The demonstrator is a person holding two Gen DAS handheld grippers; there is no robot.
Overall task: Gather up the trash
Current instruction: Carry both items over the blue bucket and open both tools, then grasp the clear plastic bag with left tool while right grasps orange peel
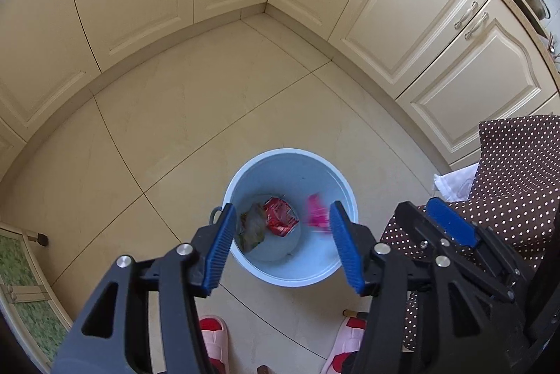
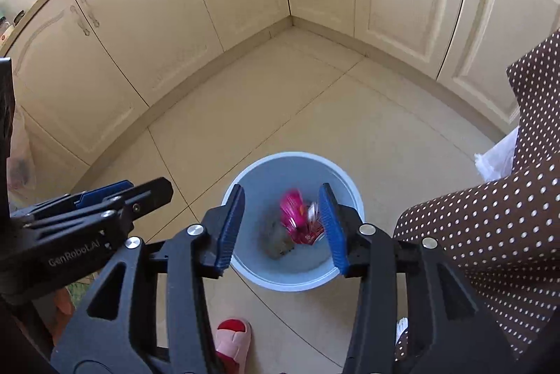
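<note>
Two grippers hang over the pale blue bin (image 1: 290,220), both pointing steeply down into it. The left gripper (image 1: 281,242) has its blue-padded jaws apart with nothing between them; seen past them, on the bin's floor, lie a red wrapper (image 1: 280,216) and a crumpled greenish-brown wrapper (image 1: 252,227) just beside it. A pink wrapper (image 1: 317,214), blurred, shows inside the bin against the far-right wall, close to the left gripper's right pad; whether it touches that pad I cannot tell. From the other camera, the right gripper (image 2: 281,228) also stands with jaws parted, pads pressing on nothing, and the pink wrapper (image 2: 295,214) appears blurred inside the bin between them, over the greyish trash at the bottom. The bin sits on the beige tiled floor (image 1: 182,115), out from the corner of the cream cabinets (image 1: 402,10). Nearer than the bin, pink-and-red slippers (image 1: 213,339) show on the tiles, and brown polka-dot fabric (image 2: 497,234) hangs to the bin's right.
</note>
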